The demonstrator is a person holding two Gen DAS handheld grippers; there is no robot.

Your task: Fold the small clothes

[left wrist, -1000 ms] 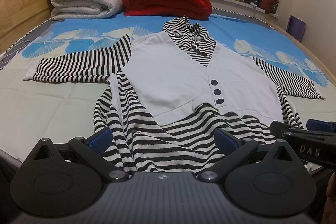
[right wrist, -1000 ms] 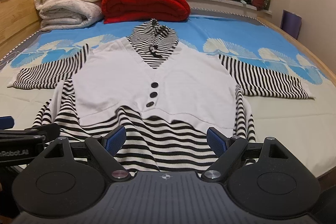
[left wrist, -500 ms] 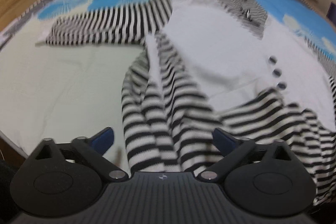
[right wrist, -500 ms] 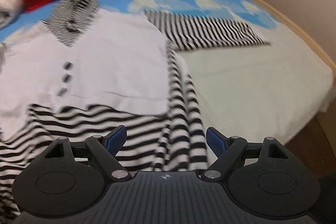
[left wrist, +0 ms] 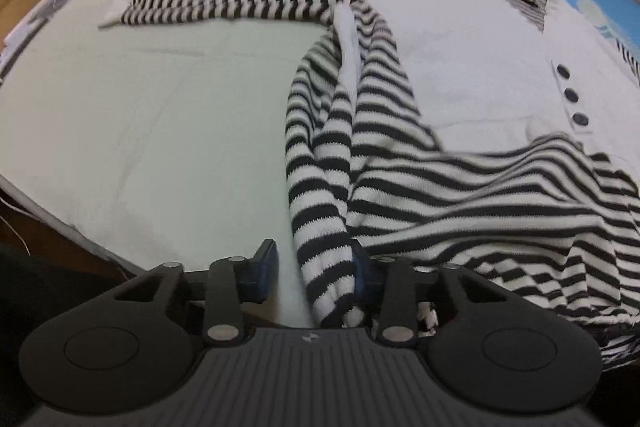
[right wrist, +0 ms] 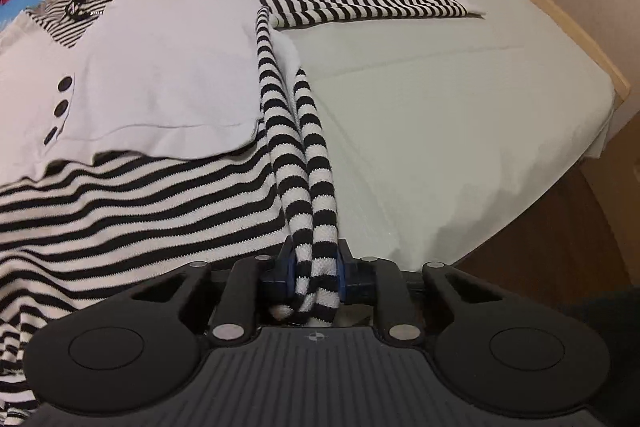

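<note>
Bed: pale sheet on the near half, blue printed cover on the far half, wooden frame at the edges. The top lies spread face up on it, hem toward the near edge, both sleeves laid out sideways.

Top: white vest-style front panel, black-and-white striped sleeves, collar and lower body, three dark buttons in a row below the neckline. The panel lies fairly flat. The striped lower body is rumpled, and each side edge is gathered into a rope-like ridge running to a gripper.

Left gripper: jaws closing. The bunched left hem corner sits between them, against the right-hand pad. A gap to the other pad is visible, so no firm grip yet.

Right gripper: jaws closing, with both pads pressed on the bunched right hem corner.

Risks, in my judgement:
- Uneven hold. If the left jaws stop short, that corner may slip on lifting, leaving a skewed fold.
- Bunched grip. Each gripper holds a gathered roll, not a flat edge. Carrying the hem toward the collar could trap creases in the lower body.
- Loose front panel. Its free lower edge may shift during the fold.
</note>
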